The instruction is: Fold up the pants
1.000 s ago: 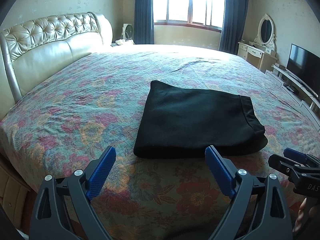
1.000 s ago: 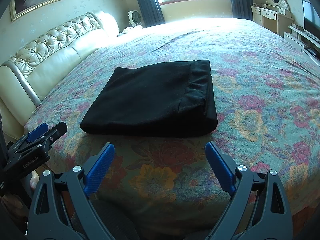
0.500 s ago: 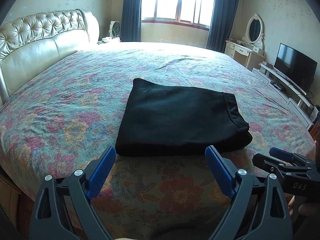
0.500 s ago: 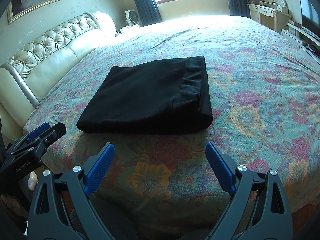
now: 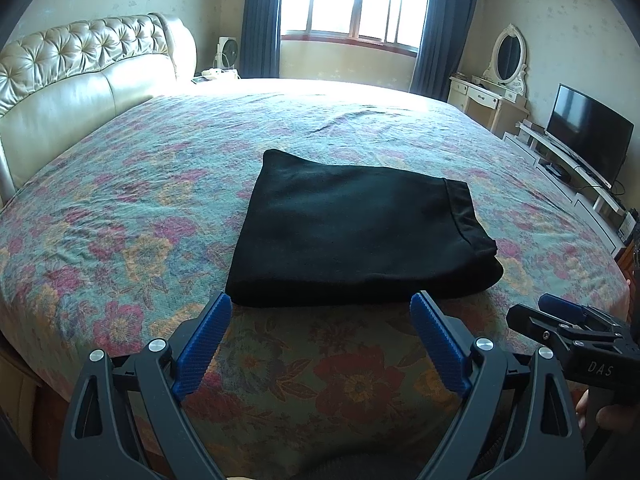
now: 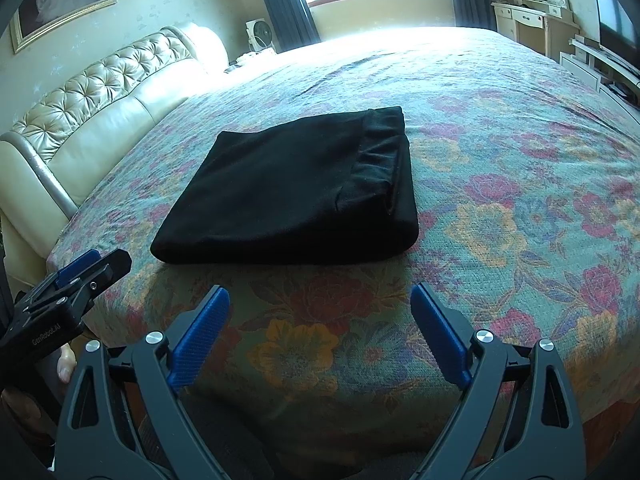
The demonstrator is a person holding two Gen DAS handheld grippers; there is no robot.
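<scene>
Black pants (image 5: 356,232) lie folded into a flat rectangle on the flowered bedspread (image 5: 120,208), waistband on the right side. In the right wrist view the same pants (image 6: 292,192) rest ahead and left of centre. My left gripper (image 5: 320,312) is open, its blue pads just short of the fold's near edge, holding nothing. My right gripper (image 6: 320,304) is open too, apart from the cloth, nothing between its fingers. Each gripper shows in the other's view: the right gripper (image 5: 568,324) at the right edge, the left gripper (image 6: 80,276) at the left edge.
A cream tufted headboard (image 5: 72,80) runs along the left. A window with dark curtains (image 5: 352,4) is at the back. A vanity with mirror (image 5: 504,76) and a TV (image 5: 588,136) on a low stand line the right wall. The bed's near edge (image 6: 360,432) drops off below me.
Both grippers have drawn back and turned a little; the pants look smaller and sit farther from the right gripper. The pants have not moved on the bed. Both grippers stay open.
</scene>
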